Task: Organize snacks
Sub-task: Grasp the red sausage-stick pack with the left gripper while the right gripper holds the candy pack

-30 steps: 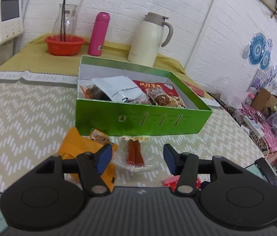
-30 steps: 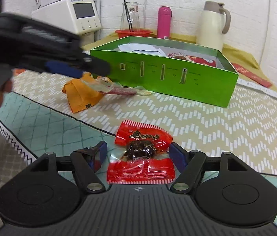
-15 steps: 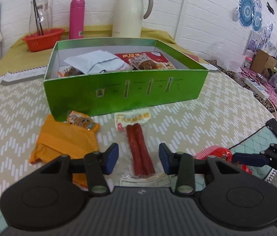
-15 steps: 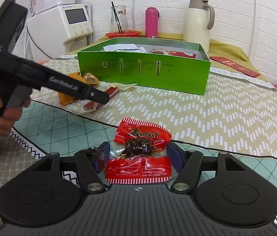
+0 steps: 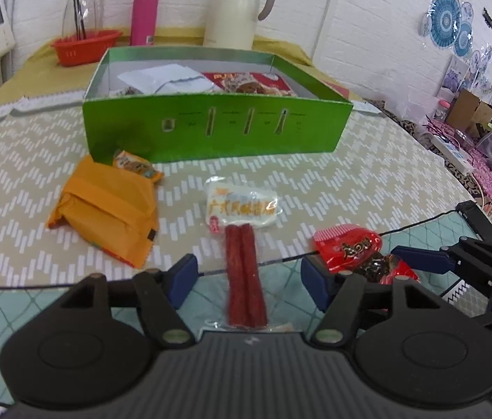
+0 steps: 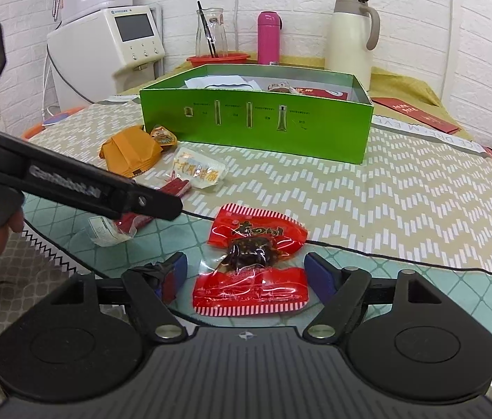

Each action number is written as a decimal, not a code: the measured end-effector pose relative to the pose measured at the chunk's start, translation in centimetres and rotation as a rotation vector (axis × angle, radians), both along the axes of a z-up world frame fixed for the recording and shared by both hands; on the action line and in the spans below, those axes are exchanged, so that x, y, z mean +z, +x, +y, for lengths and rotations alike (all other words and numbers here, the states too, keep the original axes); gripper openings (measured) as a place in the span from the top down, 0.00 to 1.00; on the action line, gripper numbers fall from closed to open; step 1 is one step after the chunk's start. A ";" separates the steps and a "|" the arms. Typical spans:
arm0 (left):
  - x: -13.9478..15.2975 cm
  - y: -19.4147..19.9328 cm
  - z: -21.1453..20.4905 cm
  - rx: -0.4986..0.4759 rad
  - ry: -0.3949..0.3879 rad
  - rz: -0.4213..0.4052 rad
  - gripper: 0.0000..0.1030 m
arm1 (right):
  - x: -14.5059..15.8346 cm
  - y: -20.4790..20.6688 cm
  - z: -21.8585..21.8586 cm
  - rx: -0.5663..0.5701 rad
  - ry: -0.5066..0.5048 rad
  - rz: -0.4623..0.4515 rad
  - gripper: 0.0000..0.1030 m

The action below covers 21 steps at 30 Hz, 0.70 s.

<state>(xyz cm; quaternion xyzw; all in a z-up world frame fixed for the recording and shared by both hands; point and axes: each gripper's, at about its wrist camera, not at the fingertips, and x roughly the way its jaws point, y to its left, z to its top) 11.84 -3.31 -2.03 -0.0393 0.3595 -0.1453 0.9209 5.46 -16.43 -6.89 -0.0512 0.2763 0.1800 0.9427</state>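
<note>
Red sausage sticks lie on the surface between the spread fingers of our left claw, and our right claw gapes around the red date packet, both empty, lined up for lifting into the green box.

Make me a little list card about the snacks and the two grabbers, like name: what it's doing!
left gripper: open, fingers either side of the sausage pack
right gripper: open, fingers either side of the red snack packet
orange packet: lying on the table, outside the box
green box: open, some snacks already inside
small candy: beside the orange packet
</note>
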 end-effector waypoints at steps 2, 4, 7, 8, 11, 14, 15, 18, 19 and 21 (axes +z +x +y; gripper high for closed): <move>-0.1 0.0 -0.3 -0.011 0.011 -0.005 0.36 | 0.0 0.0 0.1 -0.004 -0.006 -0.002 0.00; -0.1 -0.1 -0.3 -0.025 0.021 -0.009 0.57 | -0.1 0.0 0.2 -0.006 -0.013 -0.006 0.00; 0.1 -0.2 0.1 -0.035 0.012 0.002 0.58 | 0.0 0.3 0.3 -0.011 -0.012 -0.006 0.00; 0.2 -0.3 0.2 -0.033 0.011 0.006 0.58 | 0.0 0.3 0.4 -0.011 -0.014 -0.007 0.00; 0.0 -0.6 0.2 -0.043 0.020 0.004 0.53 | 0.1 0.3 0.4 -0.011 -0.013 -0.007 0.00; -0.3 -0.8 -0.8 -0.080 0.073 -0.024 0.54 | 0.0 0.5 0.6 -0.010 -0.010 -0.019 0.00; -0.4 -0.9 -1.3 -0.091 0.101 -0.046 0.58 | -0.1 0.5 0.7 -0.007 -0.009 -0.029 0.01; 0.0 -0.8 -1.2 -0.079 0.079 -0.074 0.76 | -0.2 0.7 1.0 0.004 0.009 -0.050 0.13; 0.4 -0.8 -0.9 -0.070 0.061 -0.077 0.83 | 0.1 0.6 0.8 0.003 0.019 -0.049 0.16; 0.8 -1.0 -0.3 -0.054 0.024 -0.074 0.84 | 0.4 0.2 0.8 -0.001 0.017 -0.072 0.19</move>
